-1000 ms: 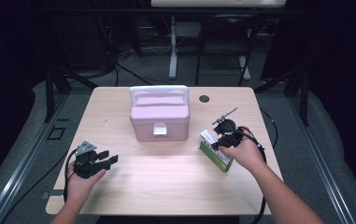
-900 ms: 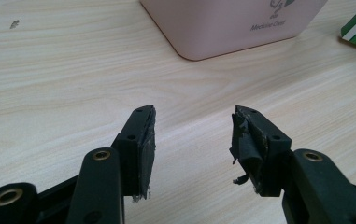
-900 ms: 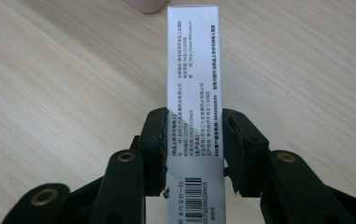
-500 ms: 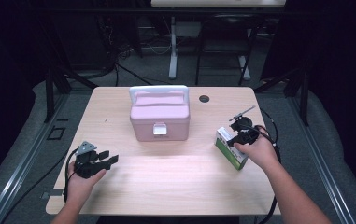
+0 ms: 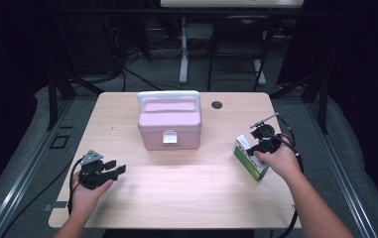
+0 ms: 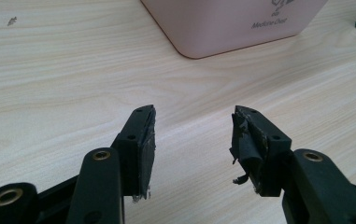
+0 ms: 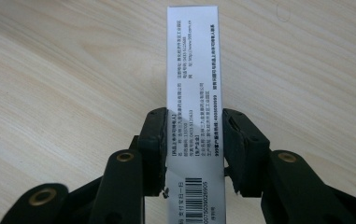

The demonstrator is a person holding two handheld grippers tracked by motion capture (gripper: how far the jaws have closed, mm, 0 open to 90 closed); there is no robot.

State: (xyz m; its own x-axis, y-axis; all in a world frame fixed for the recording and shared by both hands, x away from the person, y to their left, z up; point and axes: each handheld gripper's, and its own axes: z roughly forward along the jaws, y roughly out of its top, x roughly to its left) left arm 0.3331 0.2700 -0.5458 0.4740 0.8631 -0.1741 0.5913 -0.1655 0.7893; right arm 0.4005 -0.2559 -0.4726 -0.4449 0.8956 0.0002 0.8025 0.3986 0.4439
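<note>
Right gripper view has your right gripper (image 7: 192, 151) clamping the medicine carton (image 7: 193, 88) by its narrow sides, probably for control, while your left gripper (image 6: 193, 140) gapes empty.

The person's left hand (image 5: 88, 186) held the left gripper (image 5: 115, 168) low over the near-left part of the worktop (image 5: 186, 193), its jaws spread apart with nothing between them and aimed to the right. The right forearm reached in from the bottom right, and the right gripper (image 5: 250, 148) had its jaws pressed against both sides of a white-and-green carton (image 5: 250, 159).
</note>
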